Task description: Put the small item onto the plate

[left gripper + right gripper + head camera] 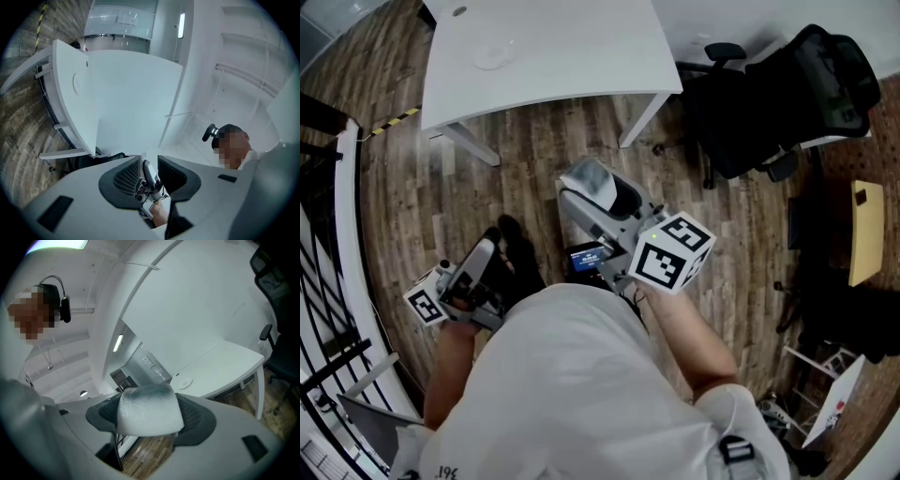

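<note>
Small item [149,406], a pale grey-white block, is pinched in the right gripper [151,422], jaws closed on its two sides, wide face across the gap. It's held over the wood floor [534,141], well short of the table [581,56]. Plate [492,52] is clear and sits on the tabletop, ahead and left of the right gripper, well apart. Right jaws point roughly toward the table, so my read: the next move is a long carry forward-left, then lower. Left gripper [150,172] is spread with nothing in it, low at the person's left side, no role yet
</note>
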### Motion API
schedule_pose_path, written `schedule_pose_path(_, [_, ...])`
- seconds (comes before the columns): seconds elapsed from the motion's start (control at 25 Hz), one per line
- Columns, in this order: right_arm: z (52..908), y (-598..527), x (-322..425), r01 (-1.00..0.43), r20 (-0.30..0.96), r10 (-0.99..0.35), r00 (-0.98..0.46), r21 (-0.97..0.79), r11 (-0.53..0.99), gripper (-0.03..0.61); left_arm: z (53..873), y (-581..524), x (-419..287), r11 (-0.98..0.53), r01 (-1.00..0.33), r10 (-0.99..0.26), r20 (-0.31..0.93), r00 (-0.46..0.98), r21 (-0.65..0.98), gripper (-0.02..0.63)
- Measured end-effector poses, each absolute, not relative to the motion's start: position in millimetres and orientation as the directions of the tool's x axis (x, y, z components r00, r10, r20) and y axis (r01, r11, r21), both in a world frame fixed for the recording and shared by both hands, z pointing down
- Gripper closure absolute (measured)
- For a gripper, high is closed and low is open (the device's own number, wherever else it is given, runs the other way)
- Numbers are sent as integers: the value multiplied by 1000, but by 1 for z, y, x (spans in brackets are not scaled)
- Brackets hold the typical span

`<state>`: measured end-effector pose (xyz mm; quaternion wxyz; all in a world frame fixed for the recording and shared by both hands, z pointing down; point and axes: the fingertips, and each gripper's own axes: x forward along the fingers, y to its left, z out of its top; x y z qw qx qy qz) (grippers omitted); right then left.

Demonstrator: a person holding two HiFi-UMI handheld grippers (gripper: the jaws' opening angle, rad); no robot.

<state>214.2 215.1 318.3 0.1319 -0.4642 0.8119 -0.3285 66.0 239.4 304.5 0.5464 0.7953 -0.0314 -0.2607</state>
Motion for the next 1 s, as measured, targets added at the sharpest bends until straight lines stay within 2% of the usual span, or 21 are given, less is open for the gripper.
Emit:
schedule_pose_path(0.52, [312,75,144,-723,126,-889,-441,-636,269,253,307,78,-5,-379,281,-237,-386,892,882,499])
schedule_pose_path(1.0, [309,-18,89,-758,156,-917,-368,-622,198,253,311,-22,-71,-336,282,-226,-368,902,898,499])
